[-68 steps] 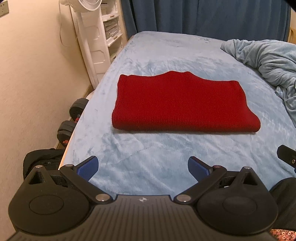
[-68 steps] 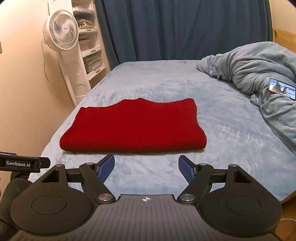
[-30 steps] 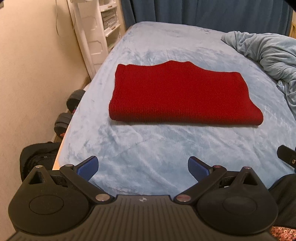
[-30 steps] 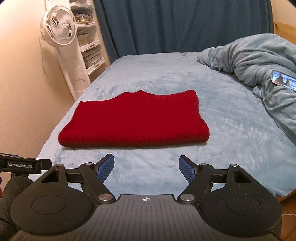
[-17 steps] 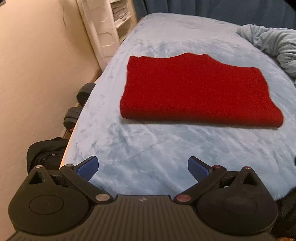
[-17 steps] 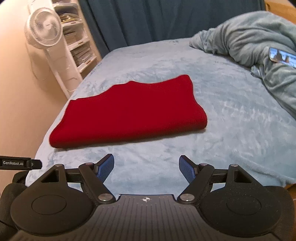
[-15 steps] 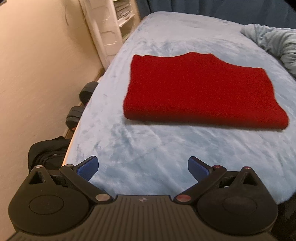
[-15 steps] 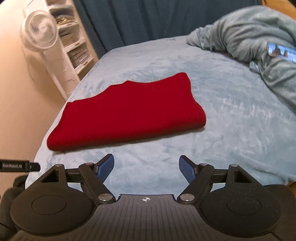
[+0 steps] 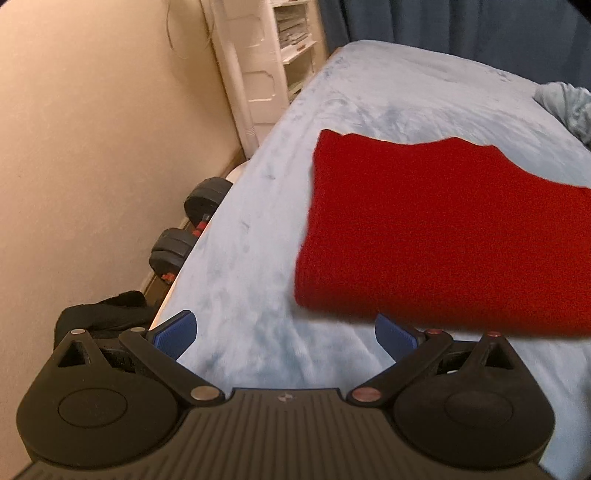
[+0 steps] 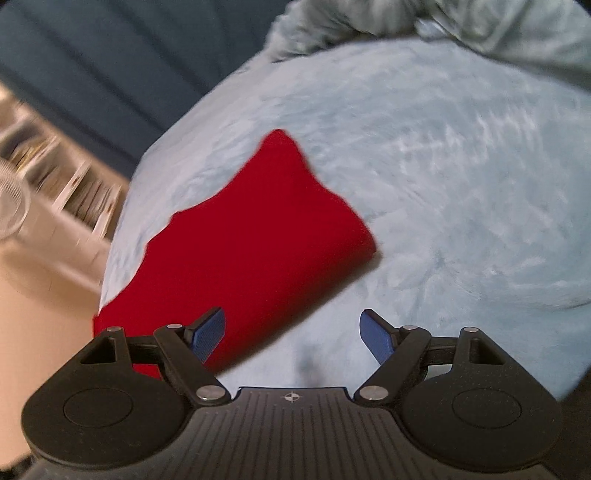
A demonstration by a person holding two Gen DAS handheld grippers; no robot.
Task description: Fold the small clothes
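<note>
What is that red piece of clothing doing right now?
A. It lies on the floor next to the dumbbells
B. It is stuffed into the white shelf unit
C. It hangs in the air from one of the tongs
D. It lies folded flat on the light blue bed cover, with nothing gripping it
D: the red garment rests flat on the blue bed cover, and both the left tongs and the right tongs stand open with nothing between them.

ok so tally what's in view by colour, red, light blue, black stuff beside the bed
red: 1, the folded red garment
light blue: 2, the bed cover and the bunched blanket
black: 3, two dumbbells and a dark bag
total: 6
</note>
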